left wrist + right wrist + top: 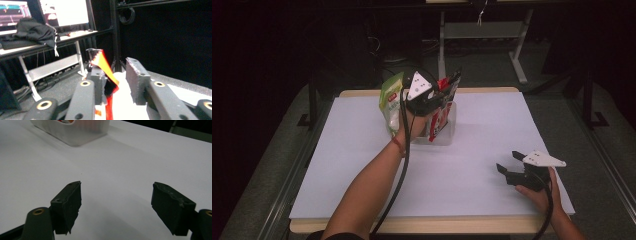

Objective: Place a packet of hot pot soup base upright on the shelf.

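Note:
A clear plastic container (451, 132) stands at the far middle of the white table, with a red snack packet (453, 84) upright in it. My left gripper (443, 95) hovers over the container. In the left gripper view its jaws stand apart, and the red and orange packet edge (103, 62) runs between them, close against the left jaw. A green packet (391, 100) stands just left of that hand. My right gripper (507, 161) rests low at the front right, open, with nothing between its fingers (68, 200). The container (80, 135) lies well ahead of it.
The white table top (472, 165) is bare between the container and the right gripper. Beyond the far edge are a dark floor and white desk legs (518, 55). A desk with monitors (65, 12) and a black cloth (35, 31) stands farther off.

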`<state>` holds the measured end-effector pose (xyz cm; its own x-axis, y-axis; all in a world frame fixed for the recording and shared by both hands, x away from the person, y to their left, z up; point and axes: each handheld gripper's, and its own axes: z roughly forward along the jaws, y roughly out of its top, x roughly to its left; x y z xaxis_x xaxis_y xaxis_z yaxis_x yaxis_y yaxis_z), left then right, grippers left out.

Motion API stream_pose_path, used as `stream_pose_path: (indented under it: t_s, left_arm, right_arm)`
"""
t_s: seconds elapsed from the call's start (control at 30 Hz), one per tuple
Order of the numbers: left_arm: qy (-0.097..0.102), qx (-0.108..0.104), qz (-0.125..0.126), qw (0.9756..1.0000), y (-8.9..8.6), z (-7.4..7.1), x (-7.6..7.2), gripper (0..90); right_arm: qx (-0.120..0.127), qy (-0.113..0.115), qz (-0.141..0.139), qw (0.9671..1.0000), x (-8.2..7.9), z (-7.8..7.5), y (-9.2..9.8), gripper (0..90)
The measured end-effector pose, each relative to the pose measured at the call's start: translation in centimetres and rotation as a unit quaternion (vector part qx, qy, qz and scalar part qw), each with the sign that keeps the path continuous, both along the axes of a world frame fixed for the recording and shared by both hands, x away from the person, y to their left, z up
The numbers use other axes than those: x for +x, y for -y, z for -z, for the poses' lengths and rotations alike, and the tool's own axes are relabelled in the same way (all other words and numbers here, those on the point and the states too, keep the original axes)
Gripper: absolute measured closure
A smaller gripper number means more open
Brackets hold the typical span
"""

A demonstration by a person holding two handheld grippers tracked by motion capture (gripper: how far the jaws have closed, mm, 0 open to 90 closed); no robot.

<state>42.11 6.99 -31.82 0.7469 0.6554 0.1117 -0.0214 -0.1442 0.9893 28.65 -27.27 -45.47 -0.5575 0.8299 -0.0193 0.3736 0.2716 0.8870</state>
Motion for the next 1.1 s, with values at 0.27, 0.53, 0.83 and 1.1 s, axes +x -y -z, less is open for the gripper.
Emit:
stream_pose_path:
  t_s: [0.27, 0.53, 0.83, 1.1]
  left_arm:
    - [0.019, 0.001, 0.030, 0.9994, -2.0, 1.1, -2.5, 58.1]
    - [0.012, 0.066, 0.052, 0.9964, -3.6, 4.9, -4.4, 63.4]
    - [-0.049, 0.090, 0.043, 0.9938, -5.2, 7.8, -4.3, 68.5]
    - [-0.073, 0.115, 0.033, 0.9901, -5.0, 9.7, -3.3, 79.5]
  right_arm:
    - [0.000, 0.001, 0.000, 1.0000, 0.0, 0.0, 0.0, 23.5]
    - [-0.004, 0.003, -0.003, 1.0000, 0.0, 0.0, -0.1, 23.5]
    - [-0.005, 0.004, -0.003, 1.0000, 0.0, 0.0, -0.1, 23.6]
    - [-0.007, 0.003, -0.005, 1.0000, -0.1, 0.0, -0.1, 25.3]
